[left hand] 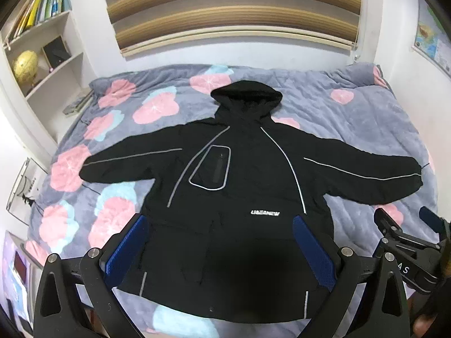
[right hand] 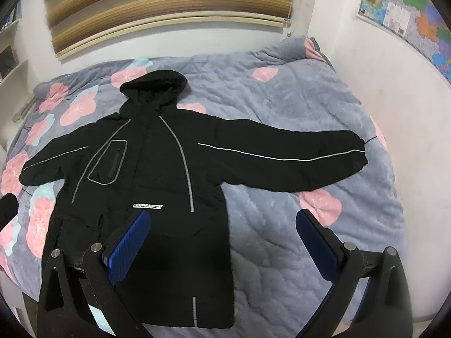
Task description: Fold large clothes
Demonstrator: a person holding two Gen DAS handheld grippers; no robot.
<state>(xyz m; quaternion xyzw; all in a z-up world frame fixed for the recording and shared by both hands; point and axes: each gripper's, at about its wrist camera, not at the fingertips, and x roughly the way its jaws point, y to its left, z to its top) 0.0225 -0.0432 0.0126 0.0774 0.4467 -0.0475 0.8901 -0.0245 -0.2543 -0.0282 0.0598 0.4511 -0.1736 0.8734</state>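
A black hooded jacket (left hand: 239,186) with grey reflective piping lies flat, front up, on the bed, both sleeves spread out and the hood pointing to the far wall. It also shows in the right wrist view (right hand: 157,169). My left gripper (left hand: 220,222) is open and empty, held above the jacket's lower body. My right gripper (right hand: 225,219) is open and empty, above the jacket's right hem side and the bare quilt. The right gripper also shows in the left wrist view (left hand: 406,225) at the right edge.
The bed carries a grey-blue quilt (left hand: 352,112) with pink and blue flowers. A white bookshelf (left hand: 36,42) with books and a yellow globe stands at the left. A striped blind (left hand: 231,8) hangs behind. A map (right hand: 408,14) hangs on the right wall.
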